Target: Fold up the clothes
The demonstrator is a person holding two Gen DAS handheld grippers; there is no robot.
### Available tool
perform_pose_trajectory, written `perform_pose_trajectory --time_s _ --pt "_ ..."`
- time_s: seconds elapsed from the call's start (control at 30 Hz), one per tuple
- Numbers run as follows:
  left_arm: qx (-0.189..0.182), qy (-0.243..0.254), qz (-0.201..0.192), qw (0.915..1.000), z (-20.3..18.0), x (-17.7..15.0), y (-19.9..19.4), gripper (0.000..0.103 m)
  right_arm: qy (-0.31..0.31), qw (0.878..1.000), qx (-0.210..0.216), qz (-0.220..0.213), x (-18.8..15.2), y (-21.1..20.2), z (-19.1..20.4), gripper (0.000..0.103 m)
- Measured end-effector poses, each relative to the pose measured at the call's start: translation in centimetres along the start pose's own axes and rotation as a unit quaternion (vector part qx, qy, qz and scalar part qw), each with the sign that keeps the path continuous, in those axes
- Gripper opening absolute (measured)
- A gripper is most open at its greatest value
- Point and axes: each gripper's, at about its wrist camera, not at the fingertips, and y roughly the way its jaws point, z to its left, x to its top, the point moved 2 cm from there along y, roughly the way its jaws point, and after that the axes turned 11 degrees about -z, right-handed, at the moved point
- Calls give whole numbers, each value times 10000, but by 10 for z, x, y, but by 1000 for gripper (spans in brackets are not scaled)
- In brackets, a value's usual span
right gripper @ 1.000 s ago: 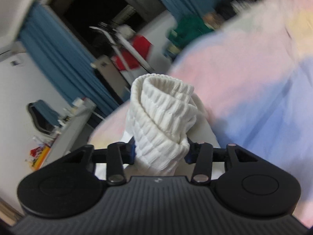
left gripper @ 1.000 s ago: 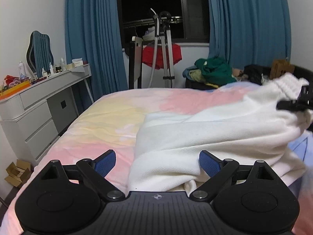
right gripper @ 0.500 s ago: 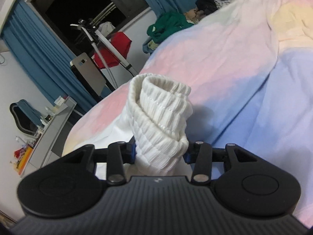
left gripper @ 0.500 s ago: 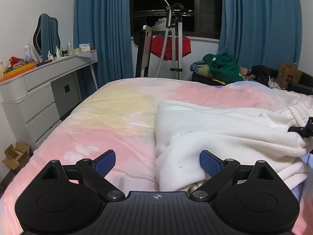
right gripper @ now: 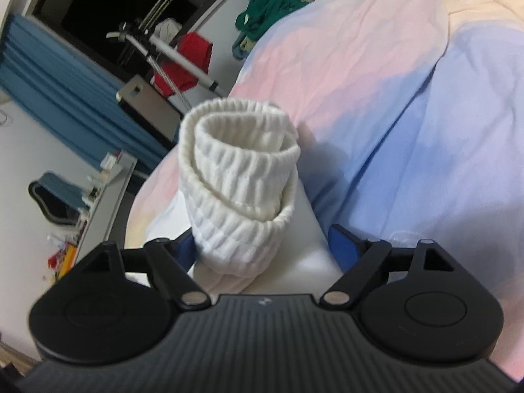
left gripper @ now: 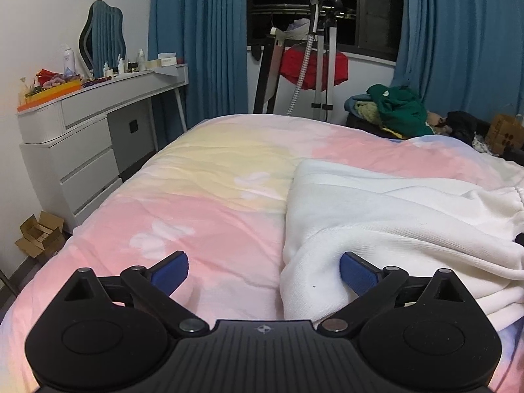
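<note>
A white knit sweater (left gripper: 393,226) lies partly folded on the right half of the pastel bed cover (left gripper: 209,196). My left gripper (left gripper: 263,271) is open and low over the bed, its right finger against the sweater's near edge. In the right wrist view the sweater's ribbed cuff (right gripper: 242,177) stands curled between the fingers of my right gripper (right gripper: 265,245), which is open wide; the cuff rests against the left pad and is clear of the right one. A bit of the right gripper (left gripper: 519,239) shows at the left wrist view's right edge.
A grey dresser (left gripper: 82,131) with bottles and a mirror stands left of the bed. A garment steamer stand with a red cloth (left gripper: 314,65) is by the window. A heap of green clothes (left gripper: 399,108) and cardboard boxes (left gripper: 504,131) lie beyond the bed.
My right gripper has opened, releasing the ribbed cuff it was clamping, after lowering the sweater onto the bed. The left gripper stayed open and shifted left along the sweater's edge.
</note>
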Motion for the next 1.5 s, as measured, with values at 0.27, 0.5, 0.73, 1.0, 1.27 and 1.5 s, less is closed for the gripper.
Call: perform_pose_trajectory --time_s 0.27,0.5,0.73,1.0,1.27,1.5 --pt "-25 -347 115 9993 10 6 0 101 107 9981 231 564 -14 31 -8 98" --pt "-39 -806 109 9967 28 19 -4 99 553 9930 973 380 -4 16 -3 99" --pt "-481 -1614 113 9856 55 35 -13 99 483 9944 744 570 -11 18 -3 98" --pt "-1279 -2130 691 9662 53 40 20 102 626 9946 668 479 -15 17 -2 97" --pt "-1630 -2351 1292 9494 41 35 75 101 513 9918 1170 69 -2 -4 13 95" --pt "-1695 -2512 1675 9381 37 22 103 101 522 9970 499 265 -8 18 3 80"
